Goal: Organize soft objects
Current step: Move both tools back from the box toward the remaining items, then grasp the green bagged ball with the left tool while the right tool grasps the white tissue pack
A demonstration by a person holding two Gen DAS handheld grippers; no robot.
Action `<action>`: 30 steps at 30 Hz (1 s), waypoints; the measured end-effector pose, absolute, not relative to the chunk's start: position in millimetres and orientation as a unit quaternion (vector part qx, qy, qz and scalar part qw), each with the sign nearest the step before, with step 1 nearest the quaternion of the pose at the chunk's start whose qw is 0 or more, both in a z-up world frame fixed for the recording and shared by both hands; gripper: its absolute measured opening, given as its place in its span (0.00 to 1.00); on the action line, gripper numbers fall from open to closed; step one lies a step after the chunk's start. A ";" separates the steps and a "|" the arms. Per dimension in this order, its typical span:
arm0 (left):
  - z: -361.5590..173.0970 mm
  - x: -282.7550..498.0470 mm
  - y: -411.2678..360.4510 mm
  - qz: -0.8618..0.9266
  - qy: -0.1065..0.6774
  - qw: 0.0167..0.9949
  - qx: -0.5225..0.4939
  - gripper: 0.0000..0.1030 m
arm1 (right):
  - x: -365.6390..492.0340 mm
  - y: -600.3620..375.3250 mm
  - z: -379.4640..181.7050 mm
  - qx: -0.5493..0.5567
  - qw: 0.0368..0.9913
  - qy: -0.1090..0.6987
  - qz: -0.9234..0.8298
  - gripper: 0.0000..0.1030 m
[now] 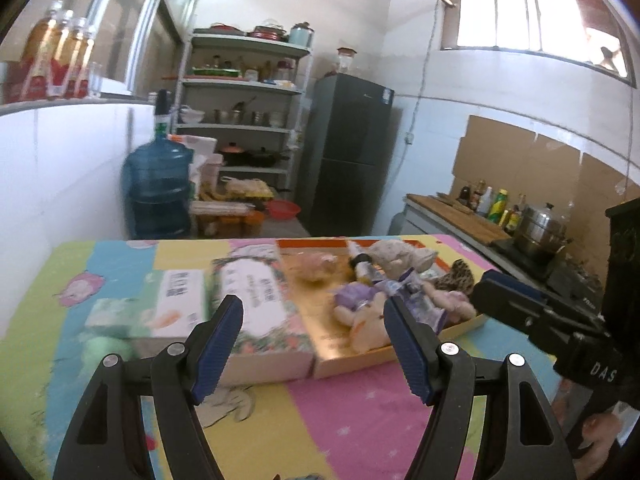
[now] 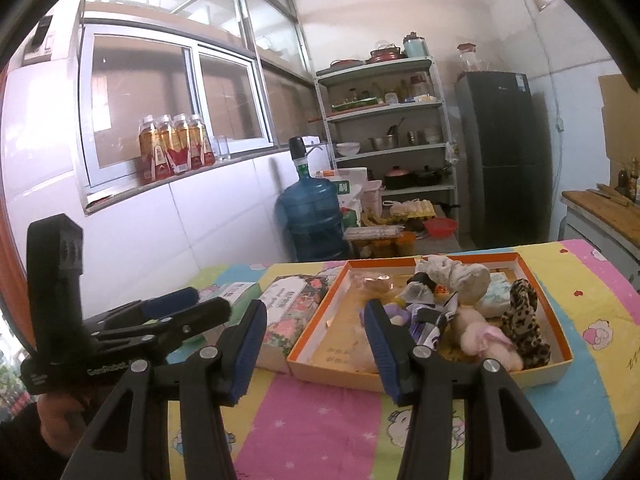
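An orange-rimmed box lid (image 2: 558, 330) lies on the colourful table mat and holds several soft toys: a grey plush (image 2: 460, 274), a leopard-print plush (image 2: 522, 320), a pink plush (image 2: 480, 338) and a purple-dressed doll (image 2: 420, 314). The same tray (image 1: 332, 354) and doll (image 1: 360, 296) show in the left wrist view. My left gripper (image 1: 314, 314) is open and empty, hovering before the tray's near left corner. My right gripper (image 2: 316, 322) is open and empty, just short of the tray's near edge. Each gripper shows in the other's view, the right one (image 1: 520, 300) and the left one (image 2: 176, 312).
A floral tissue box (image 2: 286, 312) lies left of the tray, with smaller green and white packs (image 1: 176, 300) beyond it. A blue water jug (image 2: 314, 216), shelving (image 2: 386, 132) and a dark fridge (image 2: 504, 156) stand behind the table. A stove counter with a pot (image 1: 540, 232) is at right.
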State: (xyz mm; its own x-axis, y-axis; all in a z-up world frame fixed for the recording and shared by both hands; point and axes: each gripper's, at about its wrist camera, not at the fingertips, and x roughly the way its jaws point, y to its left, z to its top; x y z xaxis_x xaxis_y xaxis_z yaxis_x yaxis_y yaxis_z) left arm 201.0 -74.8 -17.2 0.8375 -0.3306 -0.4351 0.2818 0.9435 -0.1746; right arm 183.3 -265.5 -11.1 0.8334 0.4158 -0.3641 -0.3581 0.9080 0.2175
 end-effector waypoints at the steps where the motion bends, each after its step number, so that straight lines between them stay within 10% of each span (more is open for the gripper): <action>1: -17.9 196.3 -70.1 -0.154 0.235 0.958 -0.050 0.72 | 180.8 -262.7 -12.0 0.069 0.955 0.206 0.202 0.49; 30: -80.5 224.6 75.2 -0.046 0.332 0.942 -0.001 0.72 | 168.9 -199.0 -53.0 0.063 0.936 0.249 0.240 0.49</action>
